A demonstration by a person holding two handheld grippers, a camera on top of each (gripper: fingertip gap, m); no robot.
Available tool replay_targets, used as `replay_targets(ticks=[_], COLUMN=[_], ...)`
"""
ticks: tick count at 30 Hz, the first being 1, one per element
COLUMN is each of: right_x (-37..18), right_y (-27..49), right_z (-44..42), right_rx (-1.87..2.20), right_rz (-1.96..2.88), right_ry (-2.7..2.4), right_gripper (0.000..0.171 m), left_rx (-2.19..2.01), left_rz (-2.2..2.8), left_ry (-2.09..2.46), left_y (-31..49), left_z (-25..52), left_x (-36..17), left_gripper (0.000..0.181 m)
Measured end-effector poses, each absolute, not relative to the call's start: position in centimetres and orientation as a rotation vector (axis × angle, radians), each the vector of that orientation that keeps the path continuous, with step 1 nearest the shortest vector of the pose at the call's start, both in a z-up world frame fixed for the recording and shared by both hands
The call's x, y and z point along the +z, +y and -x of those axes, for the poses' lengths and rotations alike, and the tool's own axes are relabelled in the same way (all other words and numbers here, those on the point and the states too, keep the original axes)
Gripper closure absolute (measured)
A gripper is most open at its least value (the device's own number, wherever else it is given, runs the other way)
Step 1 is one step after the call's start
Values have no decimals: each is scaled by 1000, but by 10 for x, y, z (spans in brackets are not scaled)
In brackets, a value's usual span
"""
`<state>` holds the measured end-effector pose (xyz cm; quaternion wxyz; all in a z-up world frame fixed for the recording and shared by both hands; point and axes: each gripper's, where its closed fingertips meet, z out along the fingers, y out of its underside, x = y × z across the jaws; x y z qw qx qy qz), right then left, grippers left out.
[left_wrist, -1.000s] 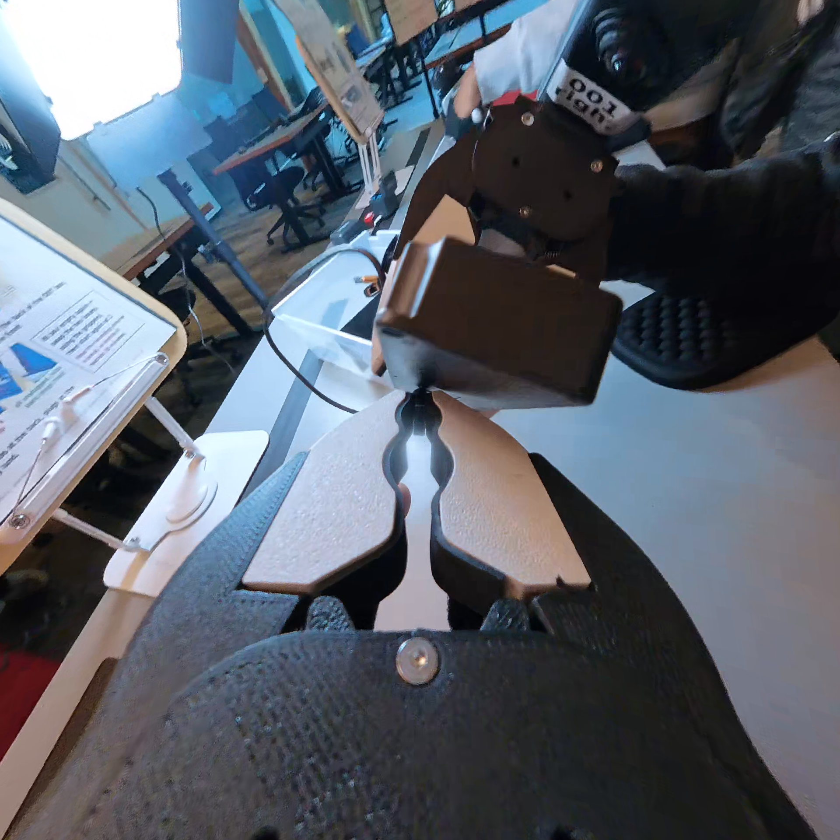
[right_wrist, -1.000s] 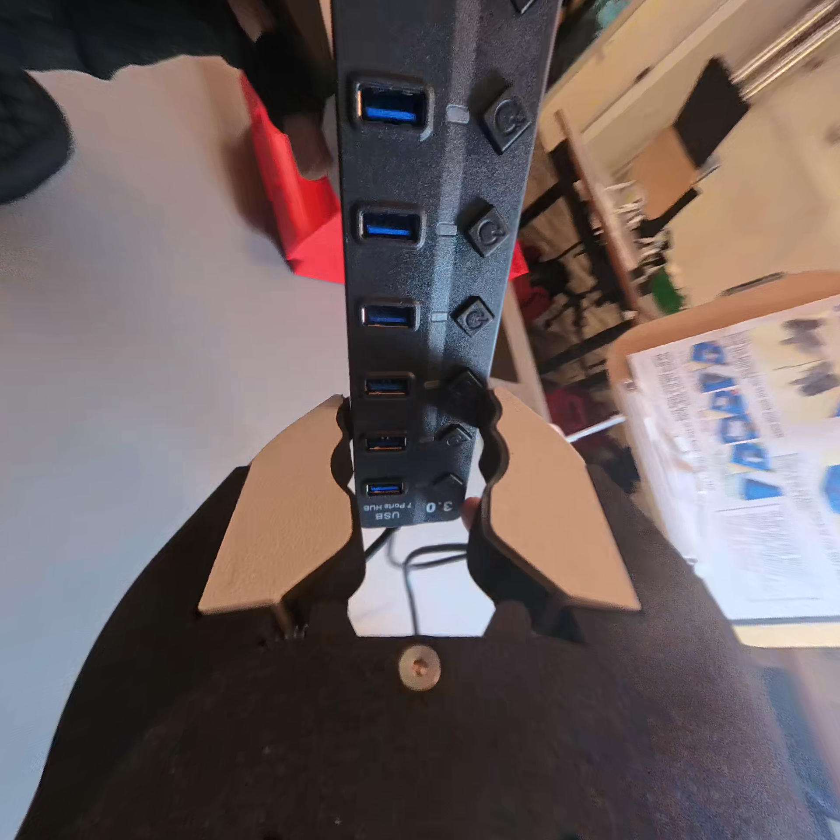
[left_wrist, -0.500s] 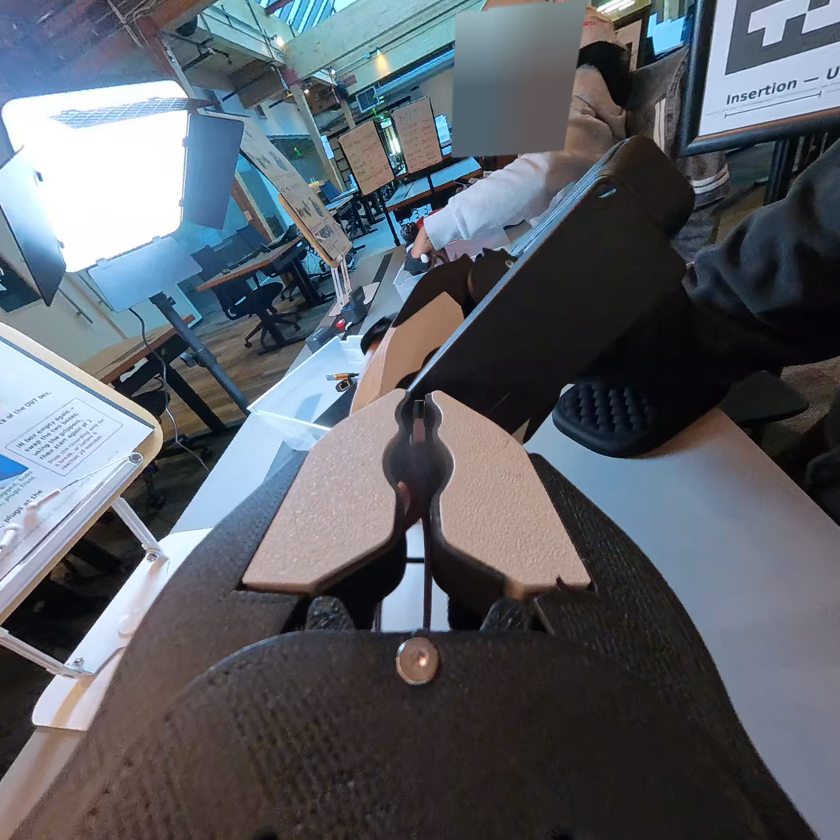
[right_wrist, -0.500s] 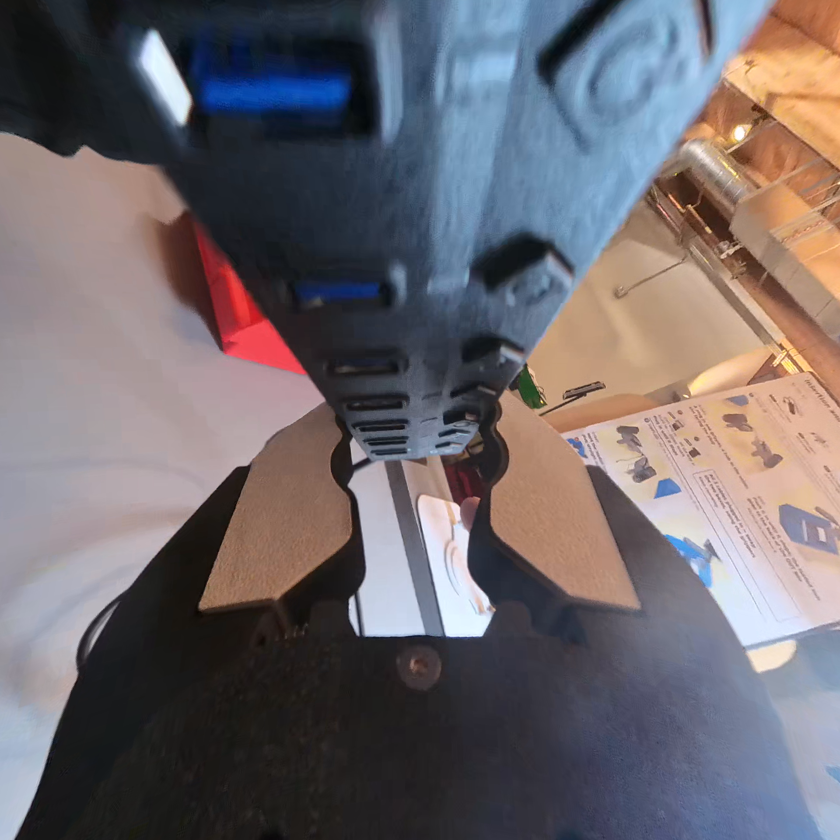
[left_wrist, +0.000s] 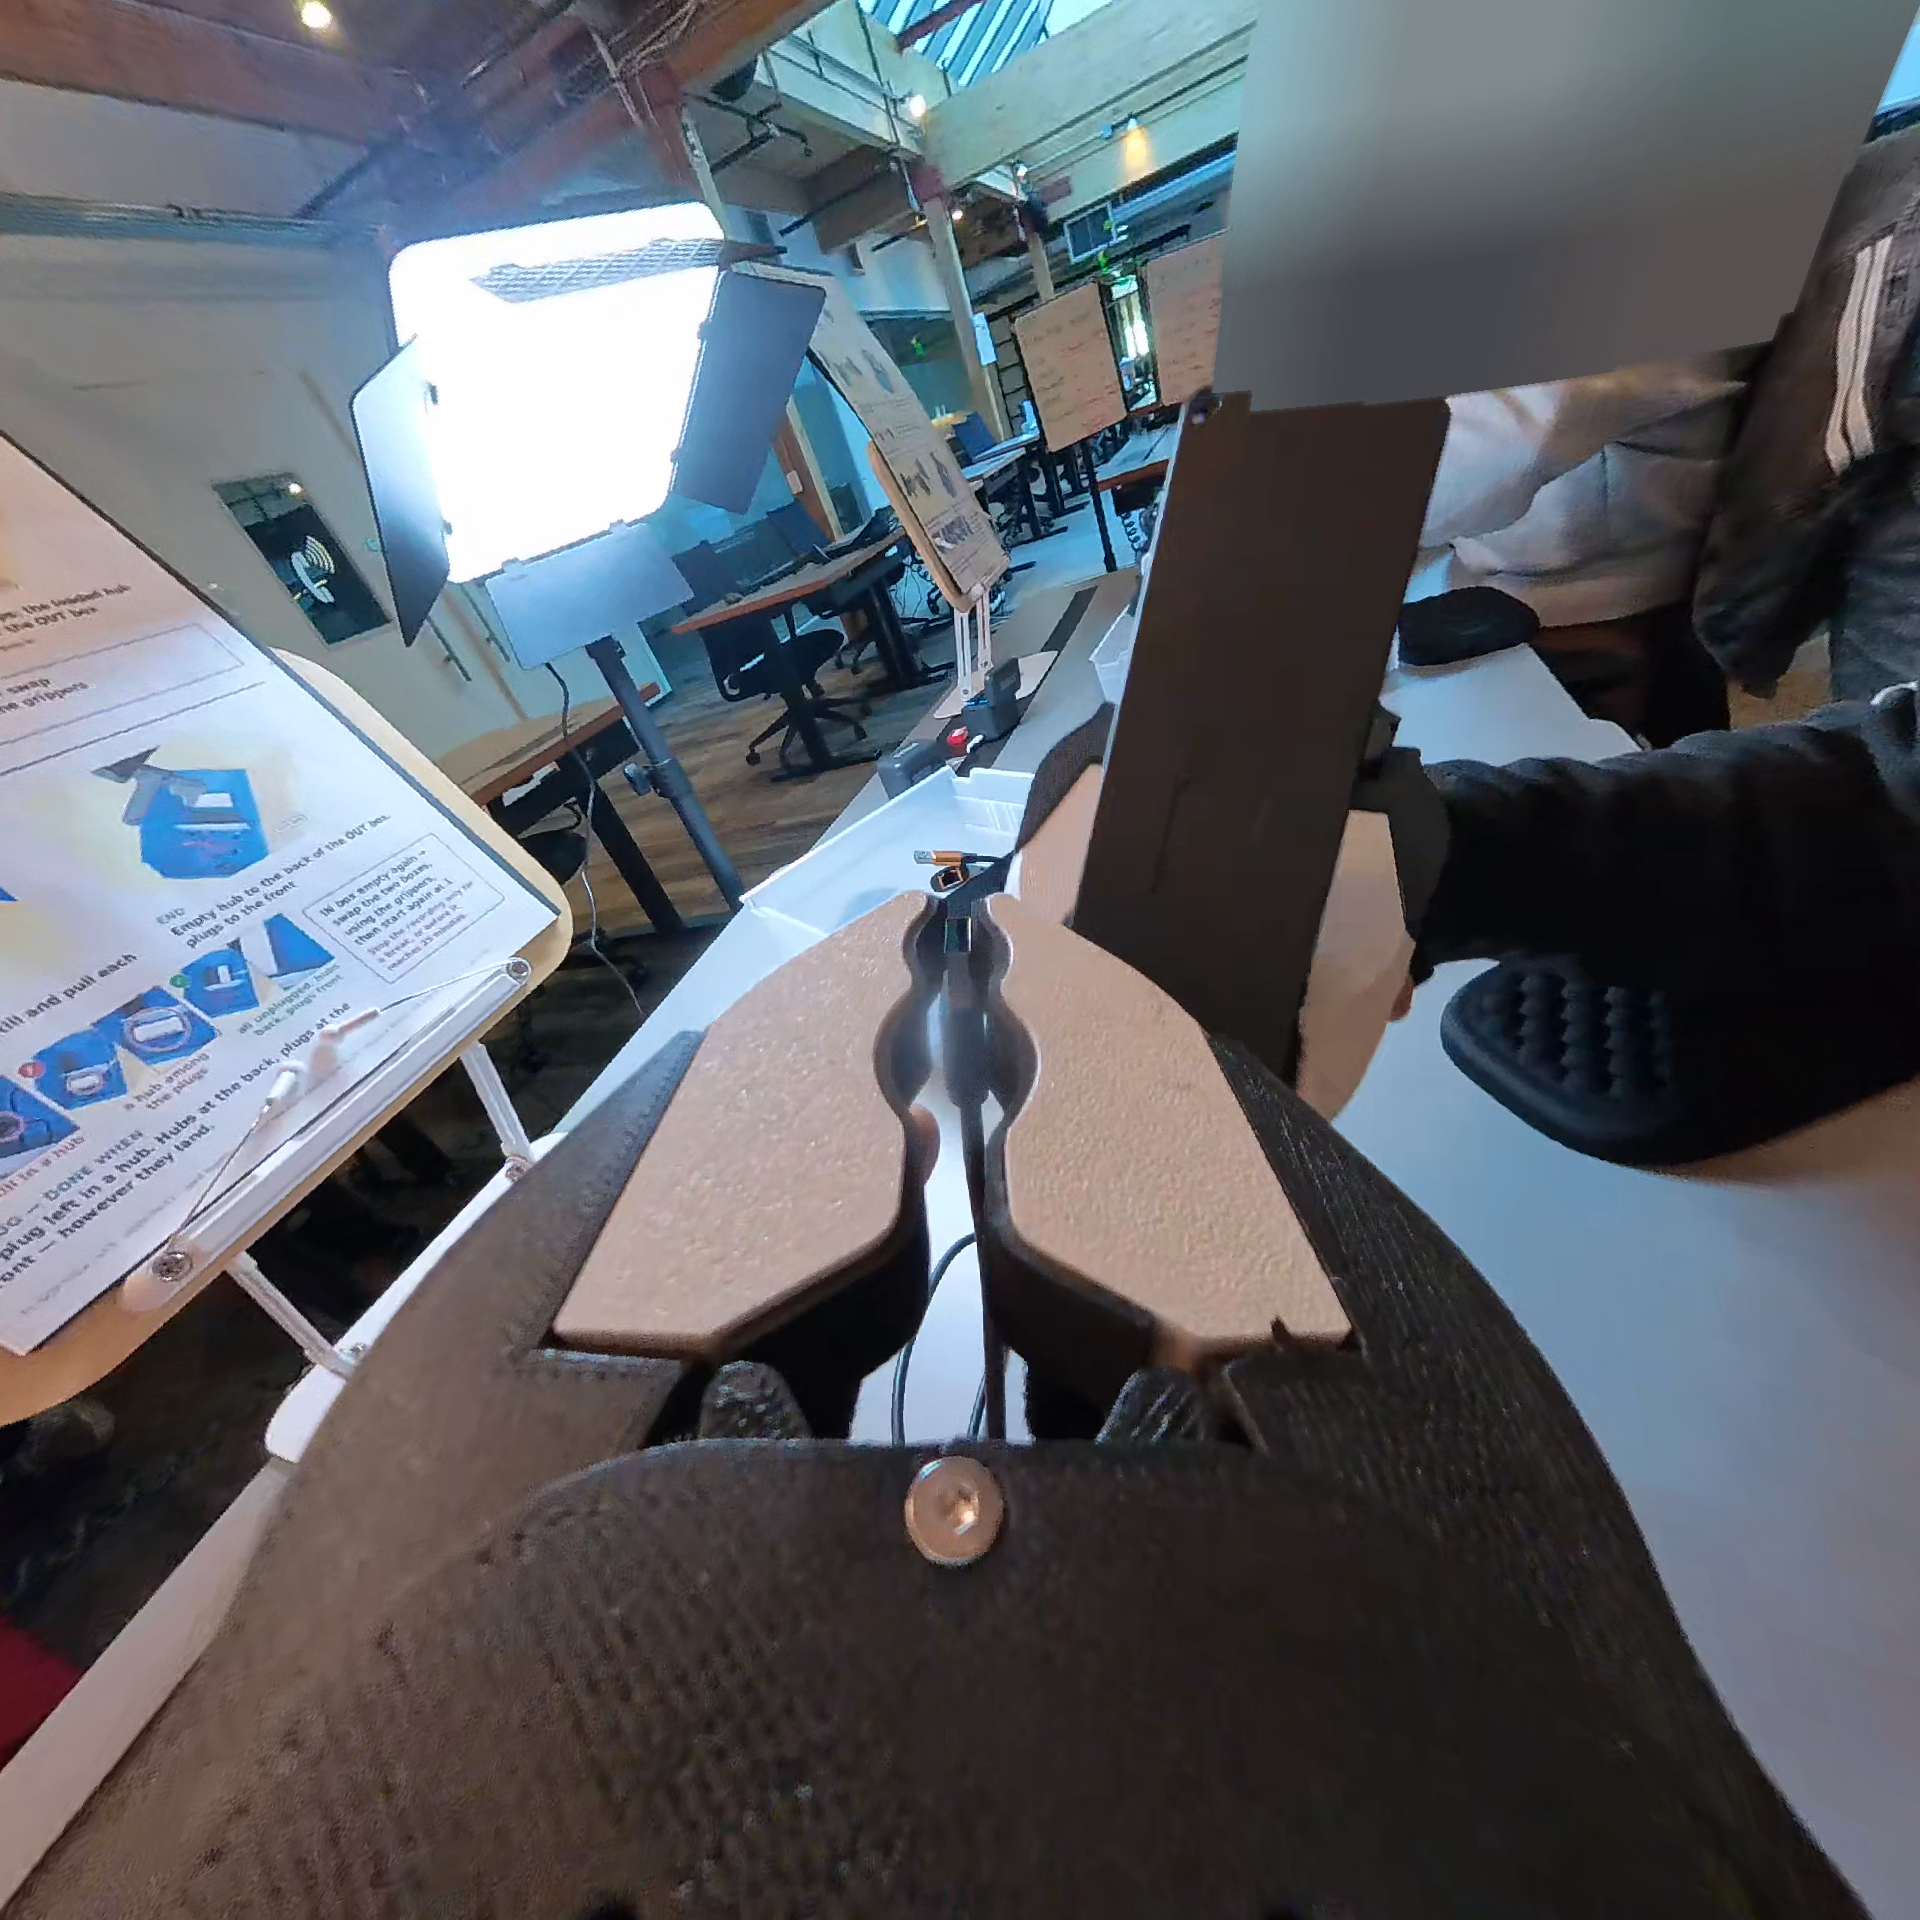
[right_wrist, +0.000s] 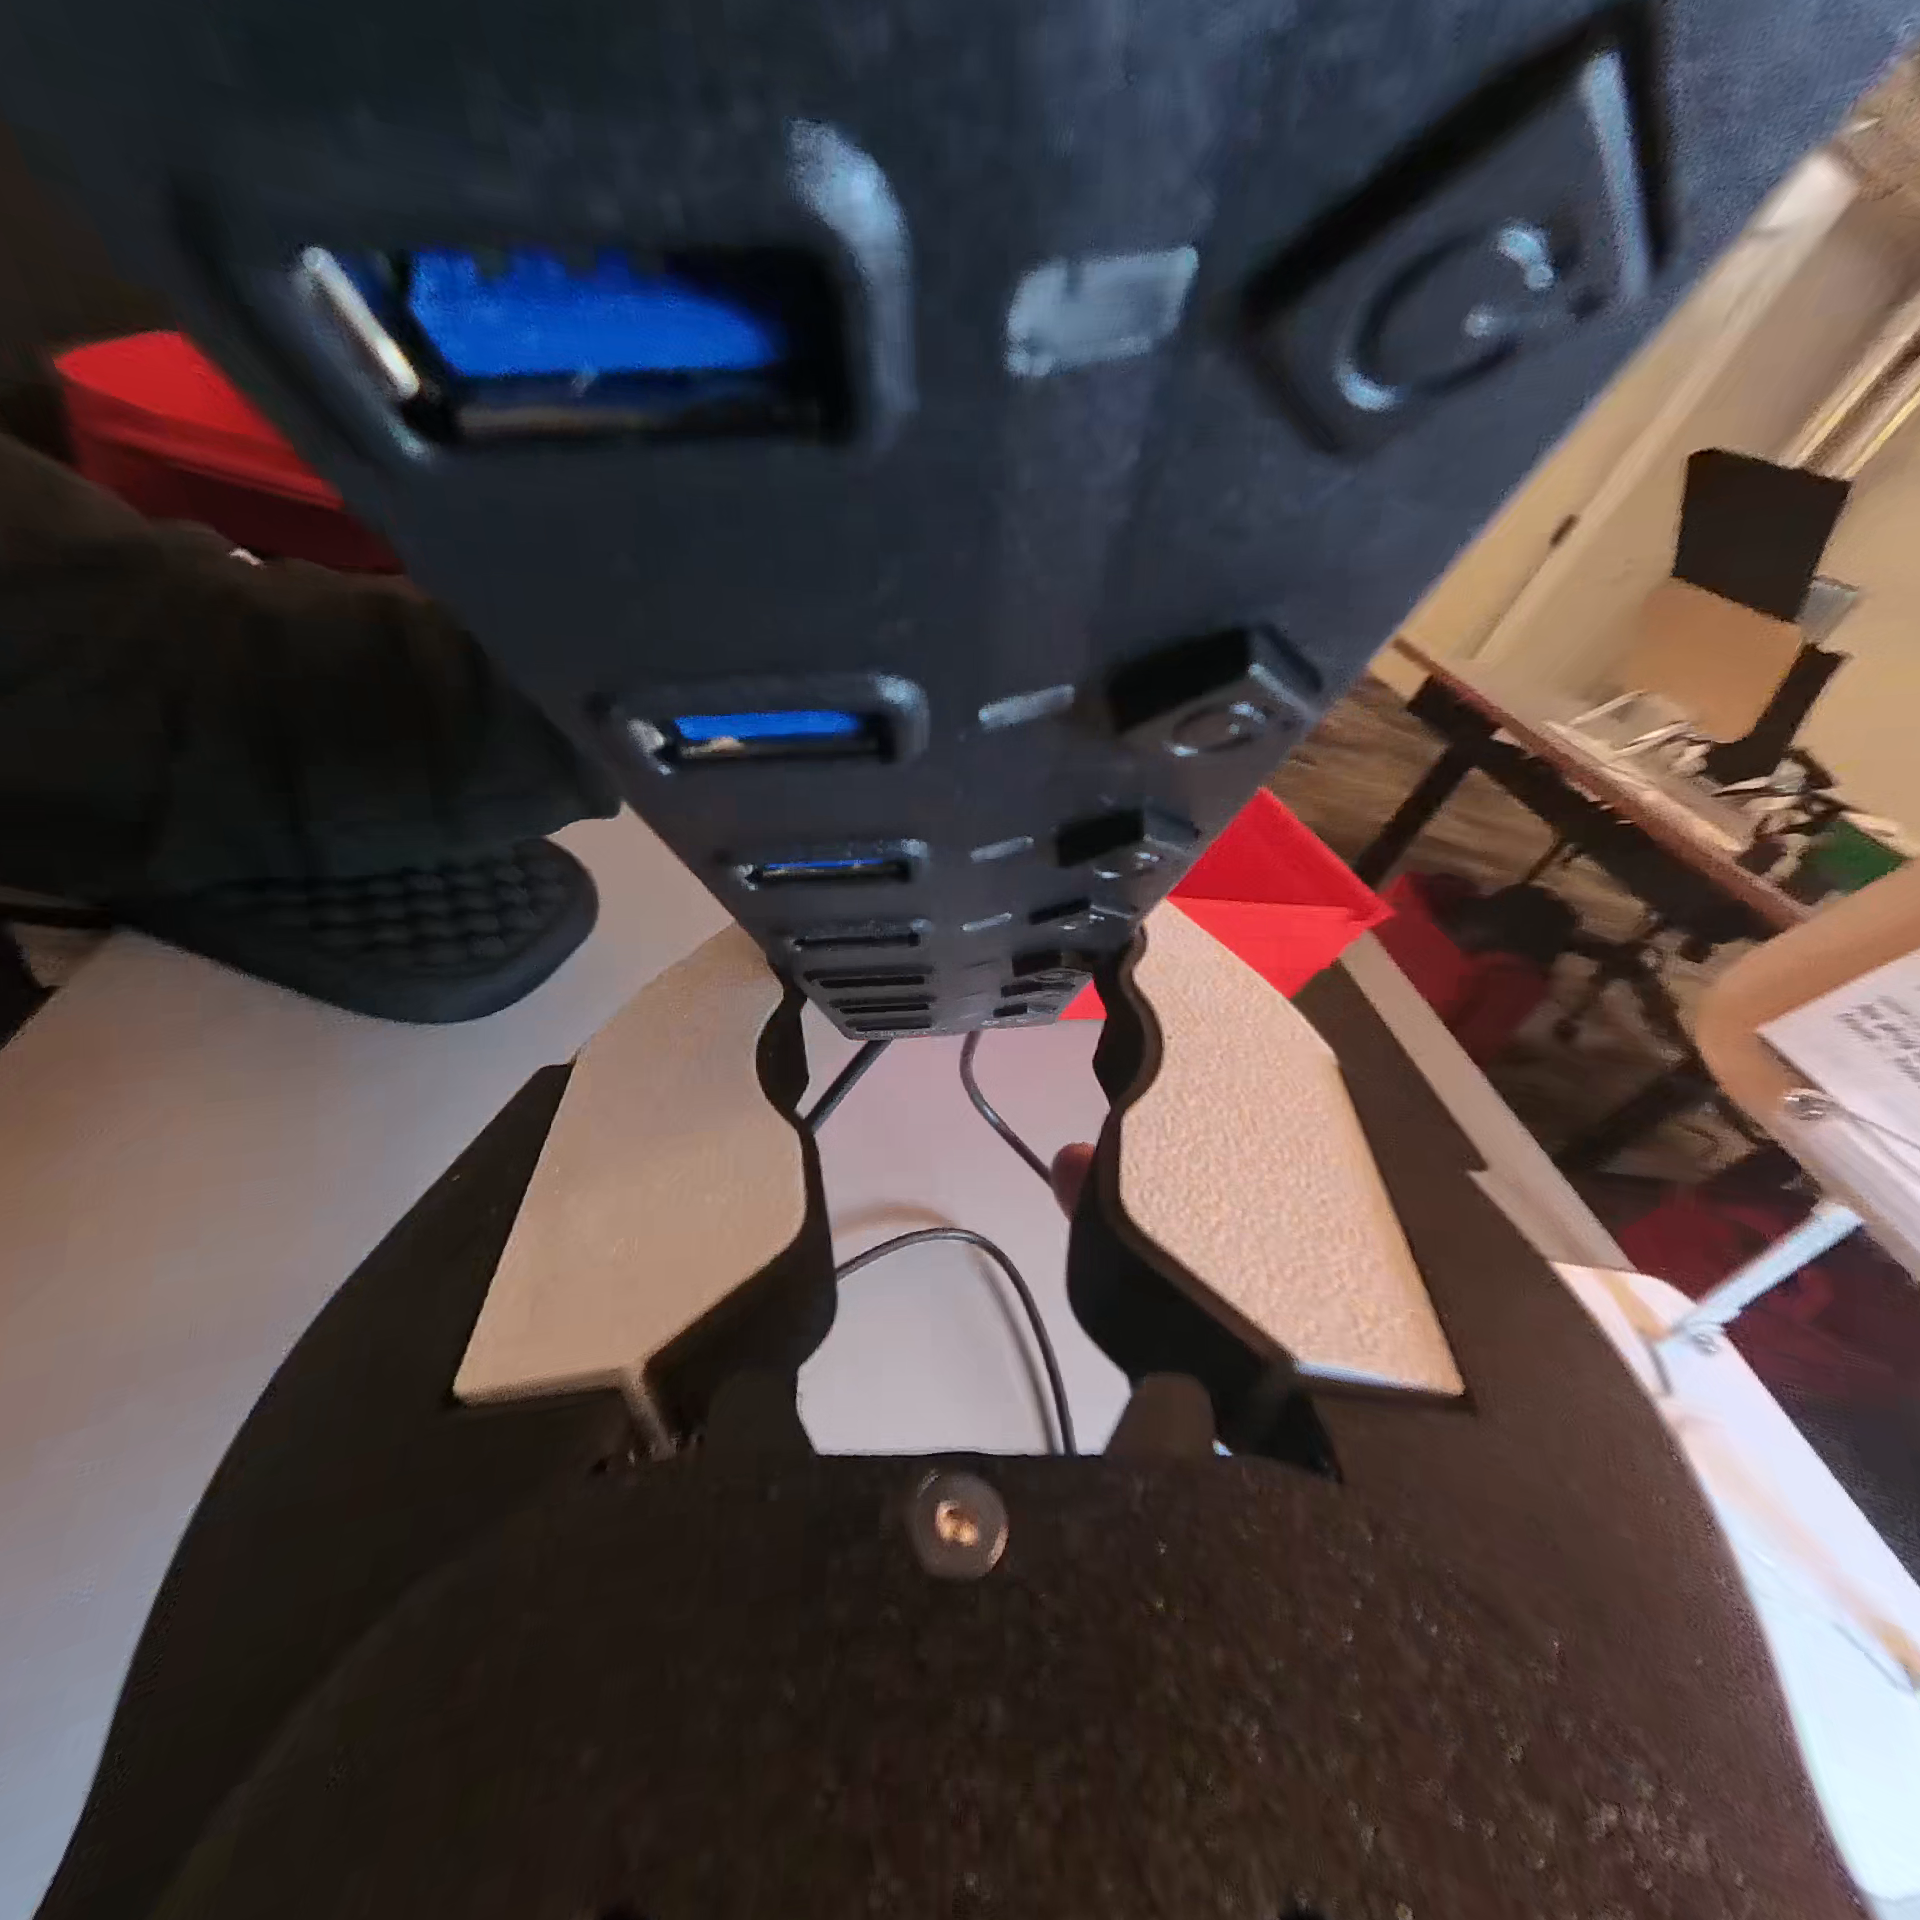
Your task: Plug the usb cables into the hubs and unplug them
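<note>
My right gripper [right_wrist: 951, 997] is shut on the lower end of a long black USB hub [right_wrist: 935, 520], which stands upright with its blue ports facing the camera. In the left wrist view the hub [left_wrist: 1247, 707] shows its plain back, with the right gripper's tan fingers [left_wrist: 1351, 935] behind it. My left gripper [left_wrist: 958, 914] is shut on a thin black USB cable [left_wrist: 971, 1122], whose plug end pokes out at the fingertips just left of the hub. Thin black cables [right_wrist: 997, 1278] lie on the white table below the hub.
A white tray [left_wrist: 894, 831] holding an orange-tipped plug [left_wrist: 940, 857] sits behind the left gripper. An instruction board [left_wrist: 208, 883] stands to the left; it also shows in the right wrist view [right_wrist: 1849, 1039]. A red bin [right_wrist: 1278, 904] sits beyond the hub. There is about 5 cm between the tips of the two grippers.
The hub has swung from lying tilted across the left gripper's tip to standing upright at its right. The left gripper, still shut on the cable, has come away from the hub's end.
</note>
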<state>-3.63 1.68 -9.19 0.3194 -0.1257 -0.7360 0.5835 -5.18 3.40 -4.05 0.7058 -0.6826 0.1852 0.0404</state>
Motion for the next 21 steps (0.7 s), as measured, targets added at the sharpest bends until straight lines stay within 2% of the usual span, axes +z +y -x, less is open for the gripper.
replay_targets(ticks=[9, 21], right_x=[-106, -91], right_y=[-2, 0], right_z=[33, 38], right_rx=[1608, 1556], right_rz=[272, 291], right_ry=[-1977, -1856], right_gripper=[117, 115], left_rx=[39, 3], left_rz=[1502, 1506], left_ry=[429, 478], left_y=[41, 37], left_z=[34, 24], left_x=[-40, -39], left_gripper=[177, 177])
